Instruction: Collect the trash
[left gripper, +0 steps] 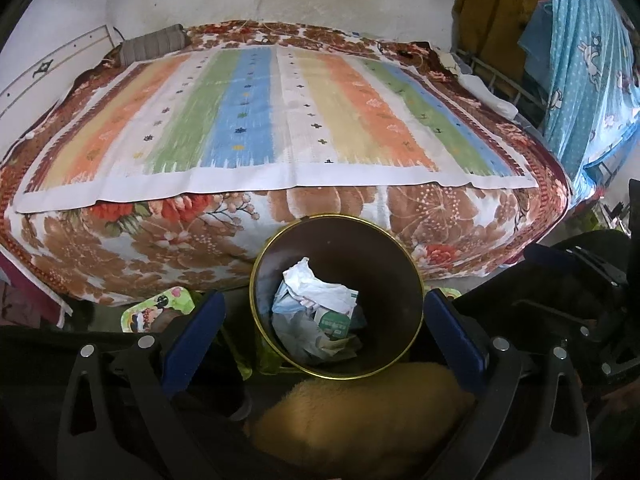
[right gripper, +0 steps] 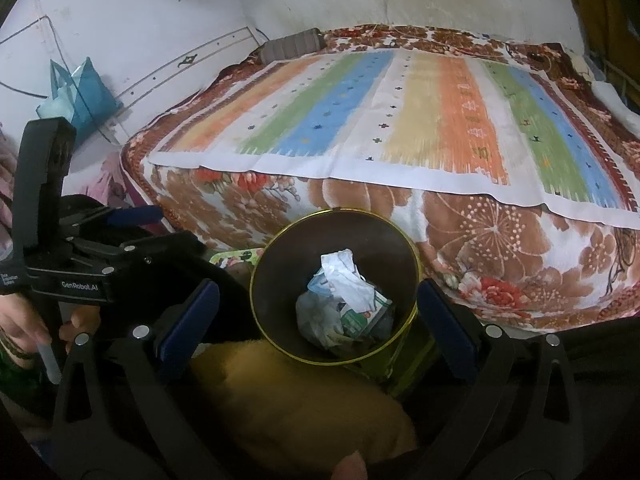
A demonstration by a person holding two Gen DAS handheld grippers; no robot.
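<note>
A round dark bin with a gold rim [left gripper: 256, 292] stands on the floor in front of the bed. It holds crumpled white paper [left gripper: 316, 290], a green and white carton and other wrappers. My left gripper [left gripper: 320, 320] is open and empty, its blue pads on either side of the bin above its mouth. In the right wrist view the same bin [right gripper: 416, 264] holds the paper [right gripper: 344, 276]. My right gripper [right gripper: 316, 312] is open and empty, also straddling the bin. The left gripper's body [right gripper: 80, 264] shows at the left of the right wrist view.
A bed with a striped sheet [left gripper: 276, 120] over a floral blanket [left gripper: 160, 240] fills the room behind the bin. A yellow fuzzy cloth [left gripper: 360, 412] lies below the bin. A colourful tray [left gripper: 156, 312] sits on the floor at left. Blue curtain [left gripper: 588, 60] hangs at right.
</note>
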